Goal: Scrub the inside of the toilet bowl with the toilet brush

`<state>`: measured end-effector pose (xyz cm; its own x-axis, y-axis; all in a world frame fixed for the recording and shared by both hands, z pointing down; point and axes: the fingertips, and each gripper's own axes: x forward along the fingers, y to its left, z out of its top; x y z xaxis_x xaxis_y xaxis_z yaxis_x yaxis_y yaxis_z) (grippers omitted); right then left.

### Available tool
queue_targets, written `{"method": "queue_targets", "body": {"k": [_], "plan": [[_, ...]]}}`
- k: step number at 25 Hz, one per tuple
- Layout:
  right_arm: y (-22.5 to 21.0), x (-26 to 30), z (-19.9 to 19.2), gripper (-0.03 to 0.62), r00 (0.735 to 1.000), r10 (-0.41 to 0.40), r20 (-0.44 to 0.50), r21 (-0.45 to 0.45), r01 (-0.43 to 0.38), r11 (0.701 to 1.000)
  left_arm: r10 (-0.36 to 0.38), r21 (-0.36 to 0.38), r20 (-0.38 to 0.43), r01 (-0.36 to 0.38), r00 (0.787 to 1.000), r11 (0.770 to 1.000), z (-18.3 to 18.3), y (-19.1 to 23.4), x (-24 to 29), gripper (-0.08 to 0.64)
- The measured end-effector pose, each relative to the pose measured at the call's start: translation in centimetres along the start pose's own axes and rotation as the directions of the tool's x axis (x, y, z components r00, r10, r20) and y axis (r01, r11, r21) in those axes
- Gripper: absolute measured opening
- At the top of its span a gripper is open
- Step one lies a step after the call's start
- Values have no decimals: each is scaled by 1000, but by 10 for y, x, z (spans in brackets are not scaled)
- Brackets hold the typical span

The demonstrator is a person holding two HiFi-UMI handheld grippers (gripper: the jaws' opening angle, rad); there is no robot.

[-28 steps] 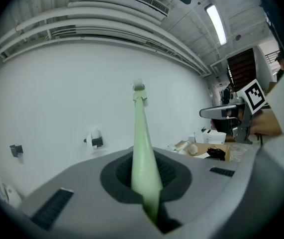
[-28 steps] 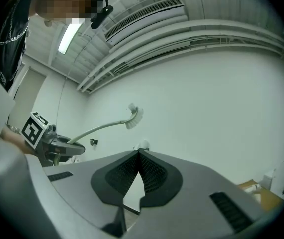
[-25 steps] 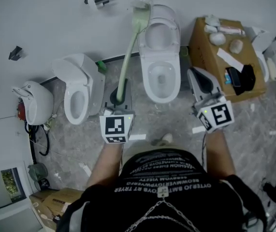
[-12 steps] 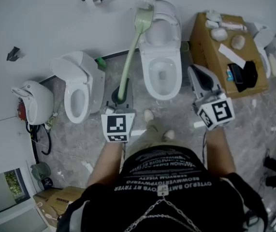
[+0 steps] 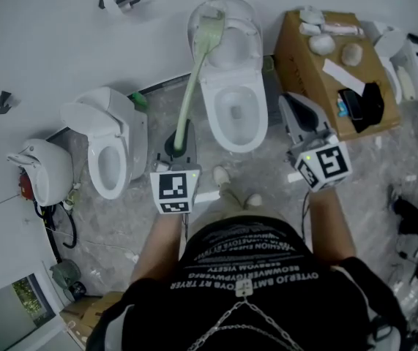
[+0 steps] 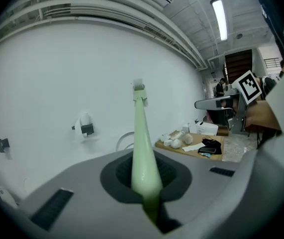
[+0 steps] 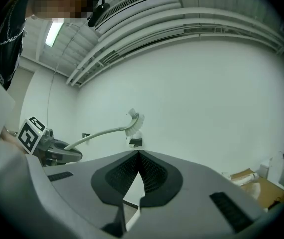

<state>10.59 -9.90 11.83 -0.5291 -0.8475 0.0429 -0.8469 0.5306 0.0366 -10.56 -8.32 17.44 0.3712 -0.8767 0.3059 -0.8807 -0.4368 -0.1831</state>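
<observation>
- left gripper [image 5: 181, 146] is clenched on the toilet brush [image 5: 187, 93]. the left gripper view shows the green handle wedged between the pads and running straight out ahead. the grip looks to be near the handle's lower end.
- right gripper [image 5: 295, 112] is closed on nothing, jaw tips together, held off to the right of the bowl.
- brush head [image 5: 210, 29] is up in the air, far ahead of the left gripper. from the head view it lines up with the raised lid [image 5: 230, 20]. it's not in the bowl yet.
- toilet bowl [image 5: 210, 123] sits ahead, between the two grippers and just right of the left one. it's open.
- step in hand, my read: get the head down into the bowl. tip the left gripper forward and swing it right, so the bristles clear the lid and rim before dropping.
- long lever from that grip, so the handle will likely twist in the pads under scrub load. clamp firm, use short strokes round the inner wall and go under the rim.
- hold the right gripper clear of the bowl. the second toilet [image 5: 110, 152], left of the left gripper, isn't the target.
</observation>
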Motion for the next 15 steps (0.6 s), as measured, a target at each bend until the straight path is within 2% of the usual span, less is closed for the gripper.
{"method": "queue_targets", "body": {"k": [8, 15], "plan": [[-8, 41, -9, 5, 1000, -10, -22, 8, 10, 1000, -38, 3, -26, 38, 999, 999, -13, 17, 36, 2], [-16, 75, -8, 5, 999, -29, -29, -3, 29, 1000, -67, 10, -18, 67, 998, 998, -8, 40, 66, 3]]}}
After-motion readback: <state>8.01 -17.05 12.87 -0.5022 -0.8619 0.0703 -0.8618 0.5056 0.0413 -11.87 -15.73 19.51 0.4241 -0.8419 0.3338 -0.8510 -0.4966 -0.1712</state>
